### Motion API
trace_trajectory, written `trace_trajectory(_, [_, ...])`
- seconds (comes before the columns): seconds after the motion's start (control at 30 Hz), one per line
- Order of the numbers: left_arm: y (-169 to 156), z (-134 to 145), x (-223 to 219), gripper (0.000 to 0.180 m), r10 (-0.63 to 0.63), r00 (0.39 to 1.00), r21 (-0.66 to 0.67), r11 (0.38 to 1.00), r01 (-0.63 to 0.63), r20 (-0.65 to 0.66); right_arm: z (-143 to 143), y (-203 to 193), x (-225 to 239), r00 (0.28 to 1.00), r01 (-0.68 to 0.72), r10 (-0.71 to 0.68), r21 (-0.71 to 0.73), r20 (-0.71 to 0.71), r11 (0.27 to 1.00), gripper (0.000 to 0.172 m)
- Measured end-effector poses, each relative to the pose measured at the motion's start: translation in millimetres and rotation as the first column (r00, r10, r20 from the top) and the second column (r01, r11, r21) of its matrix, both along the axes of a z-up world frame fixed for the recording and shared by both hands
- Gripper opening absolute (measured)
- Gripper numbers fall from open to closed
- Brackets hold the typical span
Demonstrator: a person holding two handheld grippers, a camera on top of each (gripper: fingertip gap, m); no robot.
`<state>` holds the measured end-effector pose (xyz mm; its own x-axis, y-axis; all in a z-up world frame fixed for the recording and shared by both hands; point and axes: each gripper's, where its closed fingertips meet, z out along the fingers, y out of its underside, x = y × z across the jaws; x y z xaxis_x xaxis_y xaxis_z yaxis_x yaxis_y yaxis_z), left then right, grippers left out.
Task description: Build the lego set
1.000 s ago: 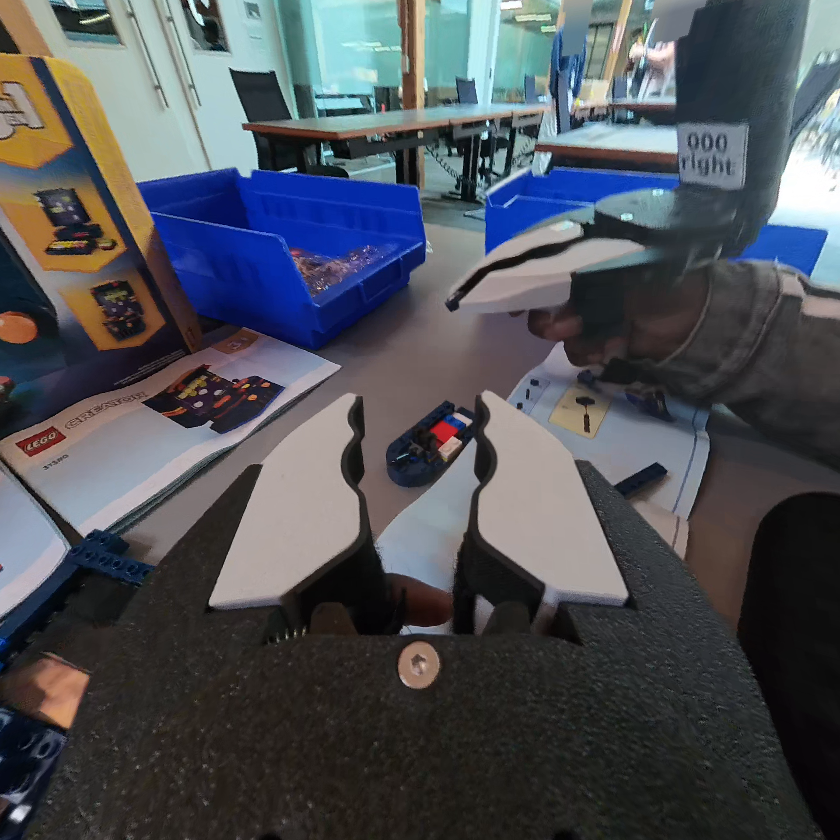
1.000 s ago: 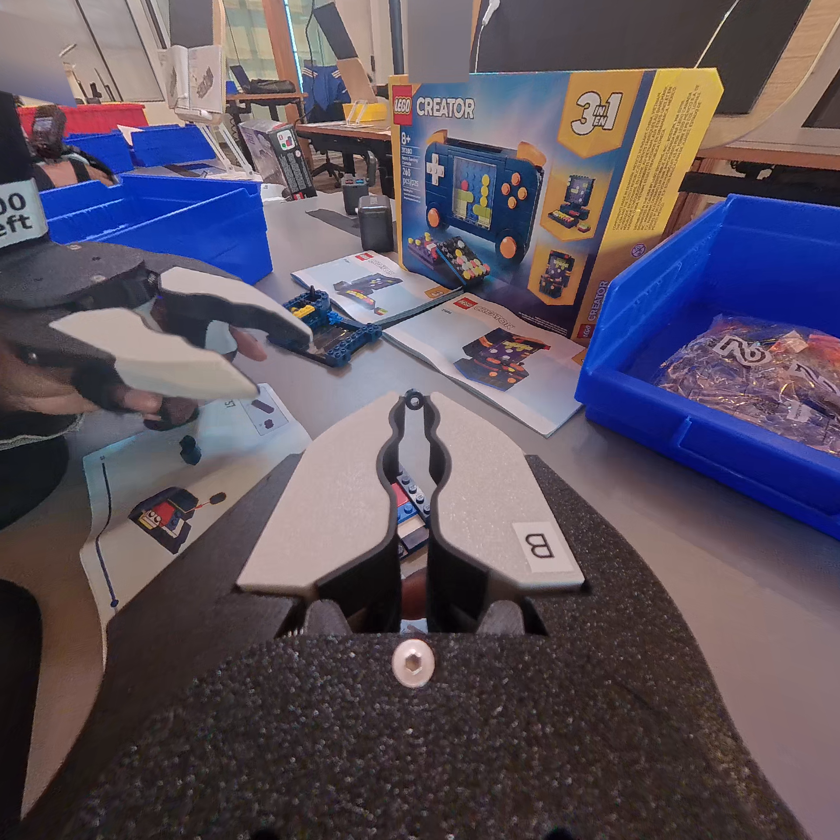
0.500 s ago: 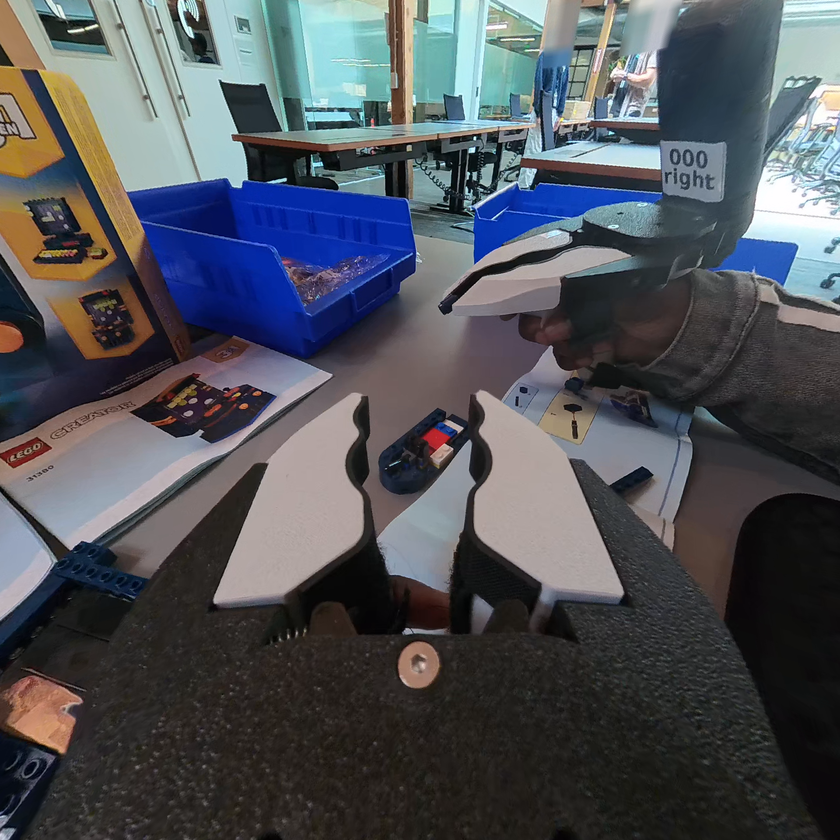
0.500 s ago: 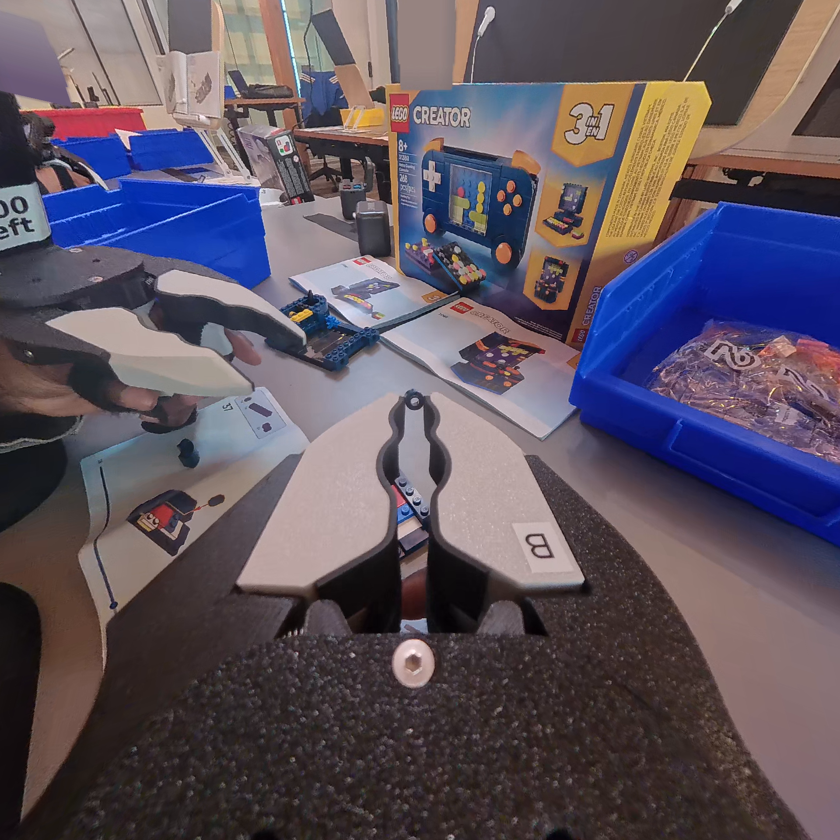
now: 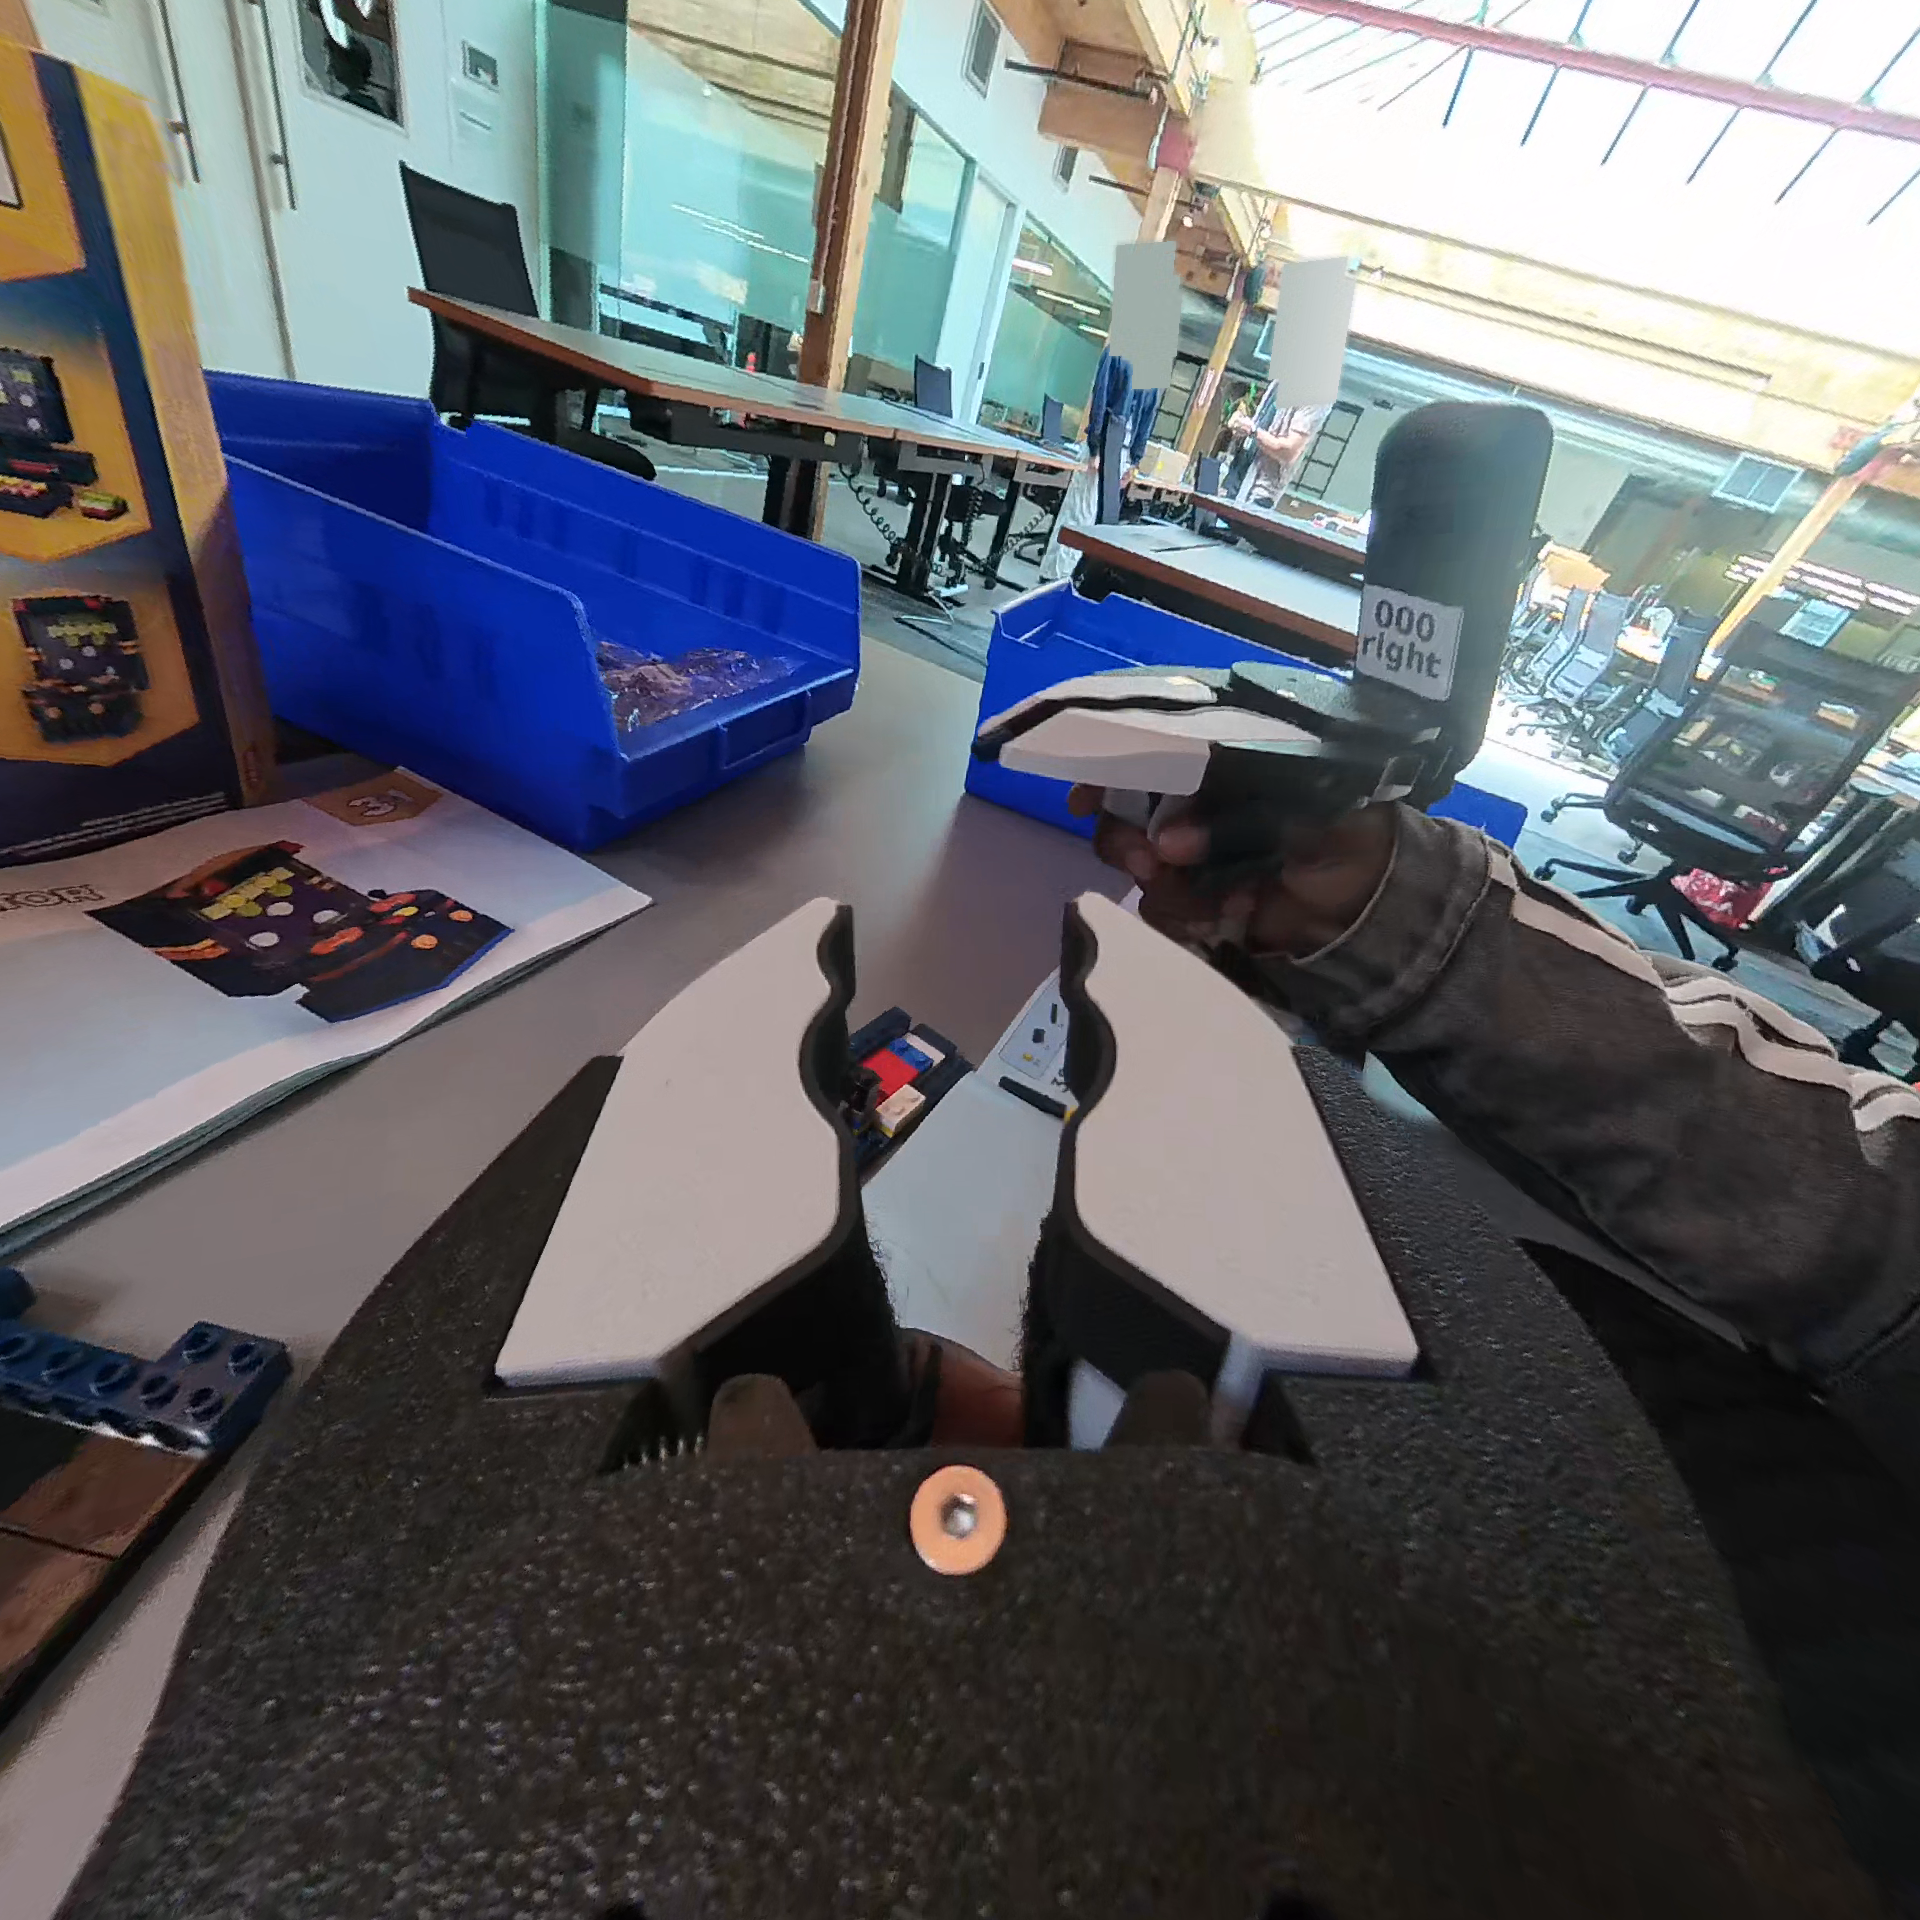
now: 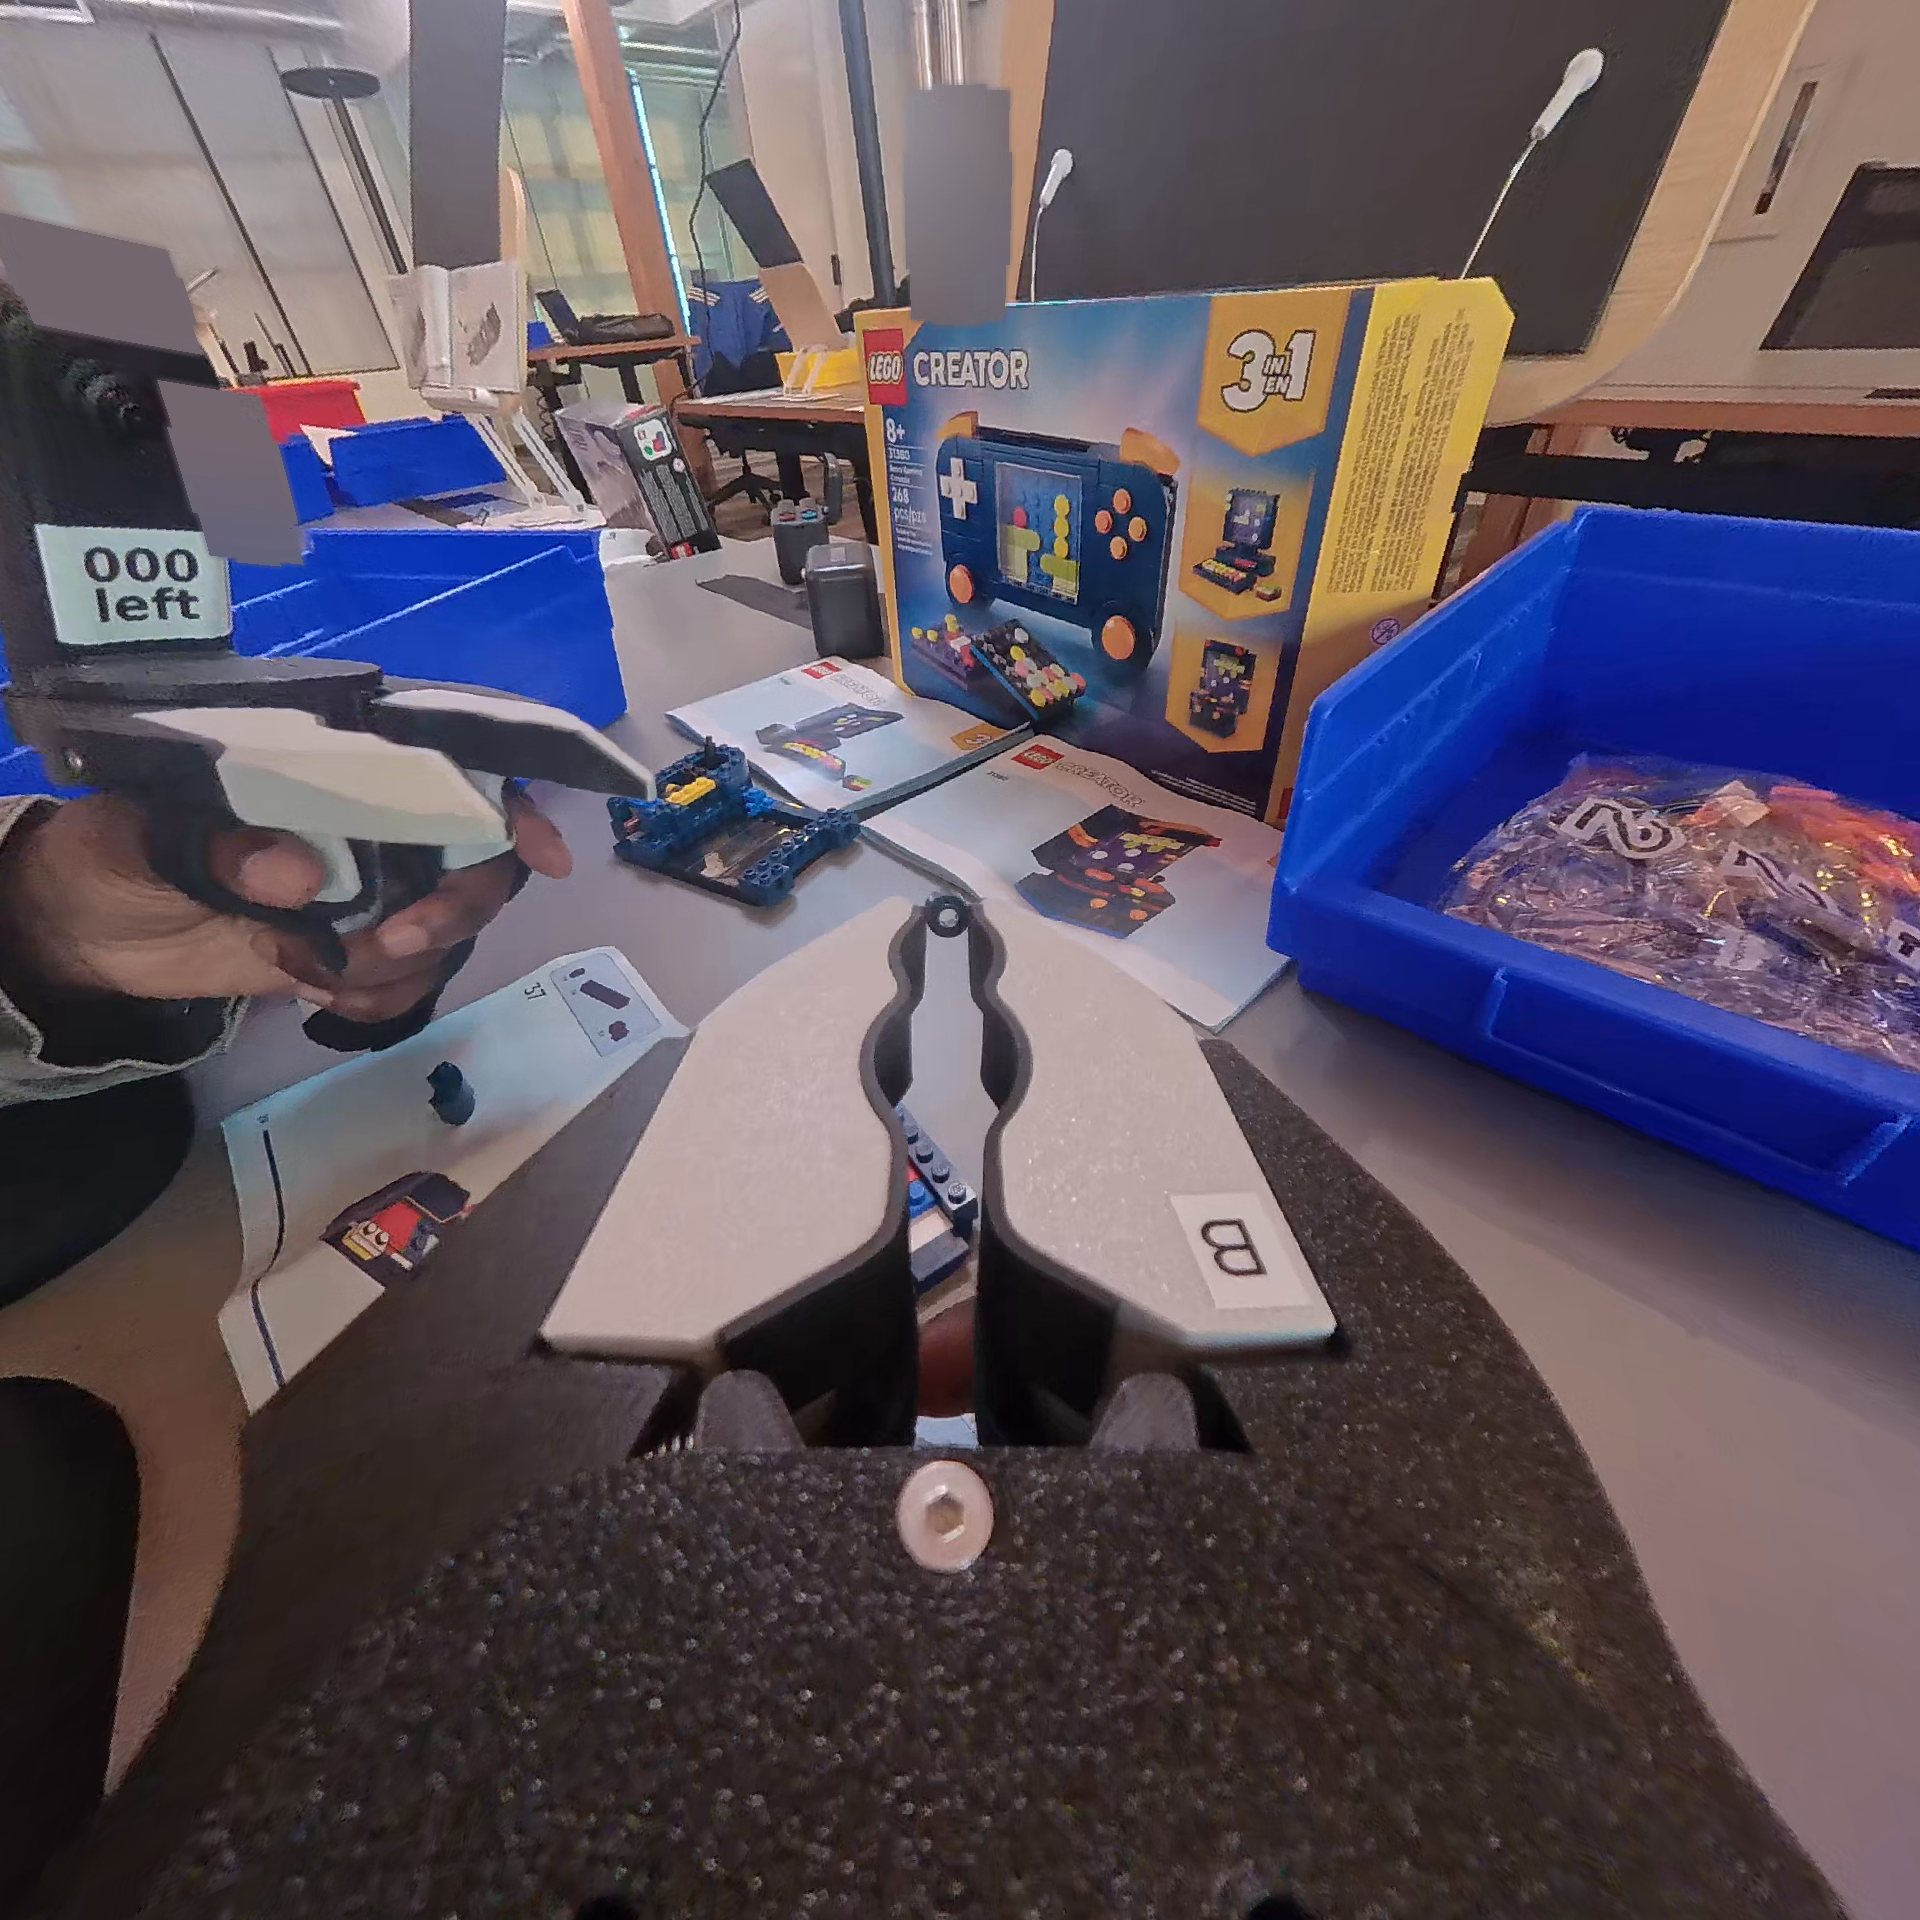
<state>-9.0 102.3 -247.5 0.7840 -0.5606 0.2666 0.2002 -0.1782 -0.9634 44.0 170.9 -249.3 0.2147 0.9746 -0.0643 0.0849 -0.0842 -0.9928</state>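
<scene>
Grey table (image 6: 1558, 1299) holds a small blue brick model (image 5: 899, 1070). The left gripper (image 5: 956, 935) hovers over it, jaws spread and empty. The right gripper (image 6: 943, 920), held beside it, pinches a tiny black ring (image 6: 943, 916) at its fingertips, above an open instruction booklet (image 6: 1122, 862).

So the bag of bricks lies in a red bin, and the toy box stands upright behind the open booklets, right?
Not quite: the bin holding the bag of bricks is blue, as the right wrist view shows. The toy box does stand upright behind the open booklets.
</scene>
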Motion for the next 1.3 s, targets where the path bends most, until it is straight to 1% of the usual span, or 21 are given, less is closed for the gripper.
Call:
trace_trajectory(0.2, [0,-13,5,0.036,0.008,0.987,0.016,1.0,-0.006,-0.162,-4,0,-1,1.0,-0.005,0.005,0.004,0.025,1.0,0.007])
trace_trajectory(0.4, [0,-24,10,0.036,0.0,0.962,0.015,1.0,0.005,-0.274,-7,-1,-1,0.999,-0.013,0.013,0.009,0.047,1.0,0.007])
trace_trajectory(0.63, [-1,-28,13,0.036,-0.008,0.95,0.016,1.0,0.014,-0.313,-12,-3,-2,0.996,-0.025,0.024,0.017,0.081,1.0,0.007])
trace_trajectory(0.73, [0,-29,13,0.036,-0.008,0.95,0.012,1.0,0.013,-0.311,-20,-5,-3,0.989,-0.043,0.038,0.032,0.146,0.999,0.007])
trace_trajectory(0.83, [0,-31,12,0.036,-0.004,0.948,0.008,1.0,0.007,-0.319,-33,-10,-2,0.965,-0.095,0.081,0.046,0.251,0.994,0.007])
trace_trajectory(0.9, [1,-35,11,0.036,0.0,0.946,0.003,1.0,0.001,-0.324,-49,-12,2,0.915,-0.153,0.126,0.042,0.384,0.987,0.007])
trace_trajectory(0.97, [0,-38,15,0.04,-0.036,0.946,-0.016,0.999,0.033,-0.323,-58,-12,7,0.837,-0.204,0.162,0.023,0.522,0.979,0.007])
trace_trajectory(1.03, [-2,-39,19,0.046,-0.06,0.94,-0.023,0.998,0.056,-0.337,-61,-12,11,0.736,-0.277,0.193,0.029,0.65,0.96,0.007])
trace_trajectory(1.1, [-3,-42,21,0.048,-0.061,0.925,-0.017,0.998,0.059,-0.374,-67,-6,10,0.628,-0.317,0.188,0.028,0.755,0.948,0.007])
trace_trajectory(1.13, [-3,-45,21,0.05,-0.061,0.918,-0.021,0.998,0.057,-0.391,-71,-4,8,0.581,-0.341,0.194,0.02,0.79,0.94,0.007])
trace_trajectory(1.2, [-4,-49,24,0.055,-0.082,0.911,-0.045,0.997,0.069,-0.405,-81,-3,5,0.509,-0.396,0.228,-0.009,0.83,0.918,0.007])
trace_trajectory(1.23, [-4,-51,25,0.057,-0.093,0.909,-0.058,0.995,0.076,-0.407,-85,-2,4,0.483,-0.418,0.241,-0.02,0.842,0.908,0.007])
trace_trajectory(1.3, [-5,-54,26,0.062,-0.115,0.909,-0.085,0.992,0.088,-0.402,-88,2,2,0.456,-0.443,0.246,-0.022,0.855,0.896,0.007])
